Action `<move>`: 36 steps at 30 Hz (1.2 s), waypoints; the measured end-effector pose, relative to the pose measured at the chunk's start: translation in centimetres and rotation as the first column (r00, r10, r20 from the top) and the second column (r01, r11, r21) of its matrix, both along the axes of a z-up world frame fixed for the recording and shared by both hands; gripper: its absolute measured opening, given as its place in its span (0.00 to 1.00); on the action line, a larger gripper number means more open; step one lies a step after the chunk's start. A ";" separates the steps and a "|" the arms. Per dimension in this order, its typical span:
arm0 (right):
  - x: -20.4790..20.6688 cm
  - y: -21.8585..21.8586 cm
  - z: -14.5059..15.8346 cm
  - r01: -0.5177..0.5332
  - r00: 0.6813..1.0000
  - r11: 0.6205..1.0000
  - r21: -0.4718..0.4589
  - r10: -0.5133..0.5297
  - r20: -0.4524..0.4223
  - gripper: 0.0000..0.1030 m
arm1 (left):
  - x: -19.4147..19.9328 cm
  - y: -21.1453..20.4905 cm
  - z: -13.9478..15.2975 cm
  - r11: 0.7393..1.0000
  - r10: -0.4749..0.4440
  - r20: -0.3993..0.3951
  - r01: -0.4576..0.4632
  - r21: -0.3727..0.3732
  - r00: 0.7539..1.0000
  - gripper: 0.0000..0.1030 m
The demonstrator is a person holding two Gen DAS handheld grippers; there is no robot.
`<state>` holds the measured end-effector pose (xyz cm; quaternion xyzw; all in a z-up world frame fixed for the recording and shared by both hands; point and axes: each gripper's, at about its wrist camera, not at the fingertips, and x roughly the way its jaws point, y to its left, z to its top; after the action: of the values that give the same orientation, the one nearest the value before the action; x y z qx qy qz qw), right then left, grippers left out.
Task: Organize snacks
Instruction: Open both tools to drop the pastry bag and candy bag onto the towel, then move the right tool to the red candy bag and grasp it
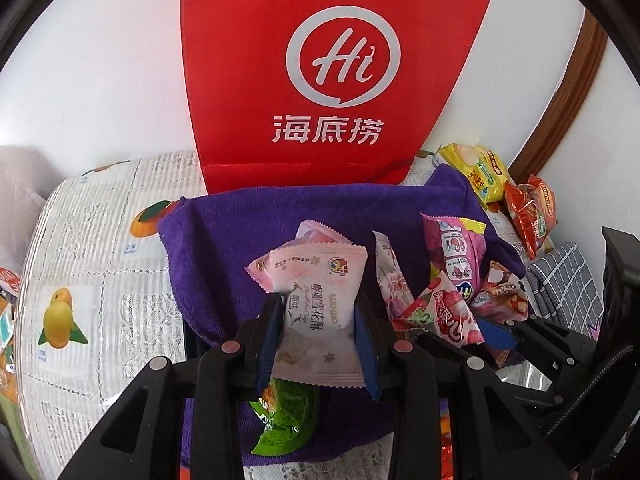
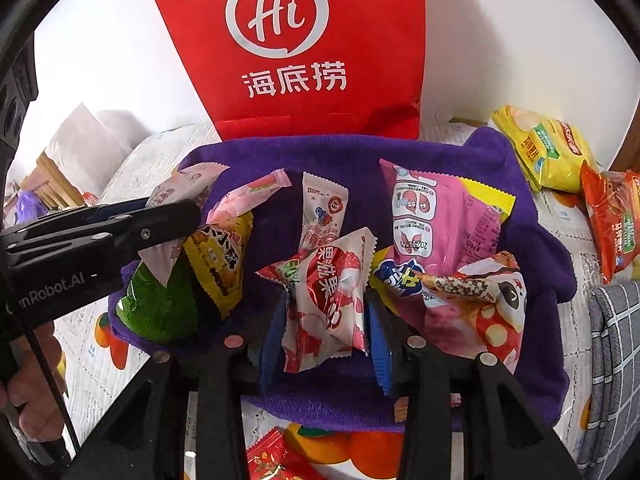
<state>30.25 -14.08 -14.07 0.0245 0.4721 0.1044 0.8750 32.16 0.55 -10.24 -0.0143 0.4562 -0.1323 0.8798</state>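
Snacks: crinkly pale-pink foil pkt [image 1: 316,312] in L claw [image 1: 318,334], glossy lychee pkt [image 2: 328,304] btwn loosened R claw [image 2: 326,330].

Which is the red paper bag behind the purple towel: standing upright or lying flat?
Upright. The red paper bag stands against the white wall behind the purple towel, its logo facing the cameras and reading the right way up.

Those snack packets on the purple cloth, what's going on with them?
A person is sorting snacks with a hand-held gripper in each hand. The left gripper is clamped on a pale pink packet over the purple cloth. The right gripper has a red-and-white lychee packet between its fingers, though whether they still pinch it is unclear. A red paper bag stands behind.
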 end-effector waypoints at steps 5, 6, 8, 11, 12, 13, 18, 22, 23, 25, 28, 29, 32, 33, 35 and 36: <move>-1.0 0.0 1.4 -0.007 1.000 1.000 0.003 0.007 0.030 0.50 | -0.9 0.3 0.6 1.000 0.011 0.004 -0.011 0.012 1.000 0.47; -1.2 0.2 1.7 -0.010 0.999 1.000 0.000 0.010 0.032 0.54 | -1.2 0.4 0.9 1.000 0.013 0.009 -0.013 0.017 1.000 0.48; -1.7 0.3 2.5 -0.008 0.999 1.000 -0.002 0.008 0.050 0.55 | -1.8 0.6 1.4 1.000 0.015 0.016 -0.016 0.016 1.000 0.48; -2.6 0.2 3.7 -0.008 0.998 1.000 0.005 0.008 0.067 0.55 | -2.7 0.8 2.3 1.000 0.015 0.024 -0.015 0.024 1.000 0.48; -3.0 0.2 4.2 -0.007 0.997 1.000 0.006 0.007 0.075 0.55 | -3.1 0.9 2.6 1.000 0.015 0.030 -0.016 0.026 0.999 0.48; -3.5 0.1 4.6 -0.006 0.997 1.000 0.006 0.006 0.083 0.55 | -3.5 1.0 2.8 1.000 0.016 0.033 -0.016 0.026 0.999 0.48; -6.1 -0.2 6.5 0.002 0.994 1.000 0.019 -0.004 0.109 0.56 | -6.0 1.6 4.0 1.000 0.023 0.044 -0.024 0.019 0.999 0.48; -8.5 -0.9 7.3 0.036 0.990 0.999 0.021 -0.039 0.132 0.58 | -8.3 2.1 4.5 0.999 0.035 0.052 -0.036 0.015 0.998 0.48; -9.1 -1.1 7.3 0.050 0.989 0.999 0.017 -0.051 0.136 0.61 | -9.0 2.2 4.5 0.999 0.040 0.051 -0.040 0.013 0.998 0.48; -10.3 -1.5 7.0 0.066 0.988 0.998 0.014 -0.067 0.138 0.61 | -10.2 2.3 4.4 0.999 0.042 0.052 -0.043 0.011 0.998 0.48; -11.6 -1.7 6.0 0.051 0.992 0.999 0.004 -0.051 0.118 0.61 | -11.6 2.4 3.9 0.999 0.050 0.049 -0.050 0.004 0.998 0.48; -12.0 -1.6 5.4 0.035 0.994 0.999 -0.011 -0.033 0.105 0.61 | -11.9 2.4 3.7 0.999 0.052 0.045 -0.052 0.002 0.998 0.48; -13.1 -1.3 3.5 -0.001 0.997 0.999 -0.032 0.003 0.076 0.61 | -13.1 2.5 2.6 0.998 0.058 0.032 -0.058 0.002 0.998 0.48; -13.5 -1.3 2.9 -0.010 0.997 0.999 -0.034 0.012 0.073 0.61 | -13.4 2.6 2.1 0.998 0.058 0.026 -0.058 0.005 0.998 0.48; -14.0 -1.3 1.4 -0.025 0.998 0.999 -0.033 0.027 0.052 0.61 | -13.8 2.7 1.2 0.998 0.063 0.013 -0.063 0.011 0.998 0.48; -13.9 -1.2 0.7 -0.030 0.999 0.999 -0.028 0.031 0.040 0.61 | -14.0 2.9 0.7 0.998 0.067 0.005 -0.067 0.013 0.998 0.48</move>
<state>16.36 -15.31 -13.33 0.0031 0.4560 0.1118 0.8829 18.20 3.41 -9.50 -0.0235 0.4544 -0.1000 0.8849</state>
